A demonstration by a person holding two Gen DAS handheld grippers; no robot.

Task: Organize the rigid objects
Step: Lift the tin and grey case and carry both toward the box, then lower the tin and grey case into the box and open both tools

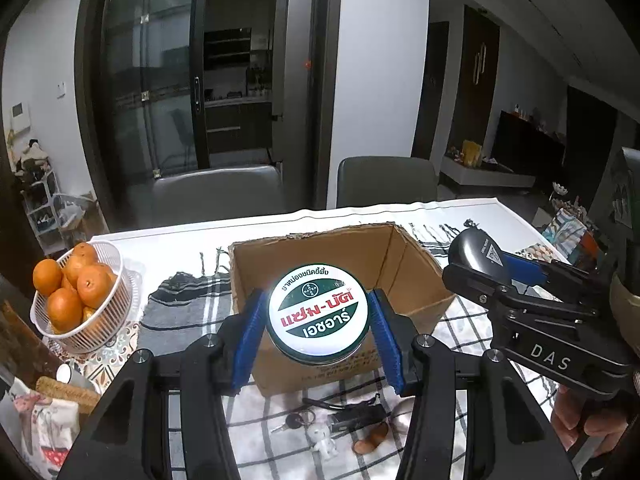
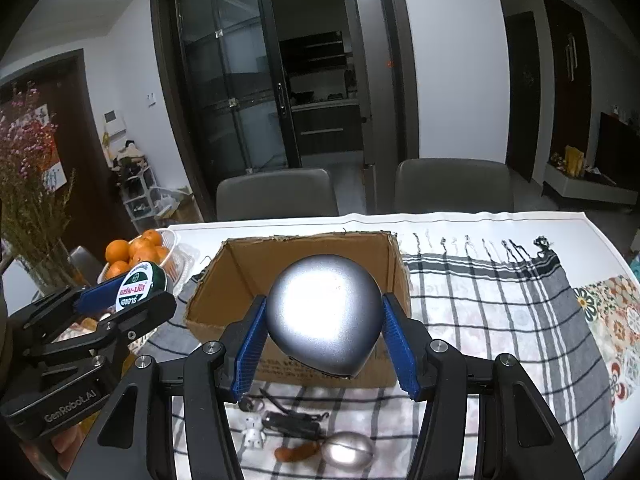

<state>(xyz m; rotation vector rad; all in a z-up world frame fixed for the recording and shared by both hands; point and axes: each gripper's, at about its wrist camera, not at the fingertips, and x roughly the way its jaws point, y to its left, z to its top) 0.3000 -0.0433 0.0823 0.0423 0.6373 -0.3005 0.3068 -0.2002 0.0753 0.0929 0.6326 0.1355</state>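
Note:
My left gripper (image 1: 318, 320) is shut on a round green tin (image 1: 318, 312) with a white, red and green lid, held above the near wall of an open cardboard box (image 1: 404, 264). My right gripper (image 2: 324, 330) is shut on a grey teardrop-shaped object (image 2: 324, 312), held over the box's (image 2: 240, 264) near wall. Each gripper shows in the other's view: the right one (image 1: 492, 268) at the right, the left one (image 2: 132, 292) at the left. On the checked cloth before the box lie keys (image 1: 290, 422), a small white figure (image 2: 253, 434), a black item (image 2: 290, 422), an orange piece (image 2: 296, 452) and a silver egg-shaped object (image 2: 348, 450).
A white basket of oranges (image 1: 76, 292) stands left of the box. A vase of dried flowers (image 2: 28, 208) is at the far left. Two grey chairs (image 2: 276, 196) stand behind the table. A patterned mat (image 2: 616, 320) lies at the right edge.

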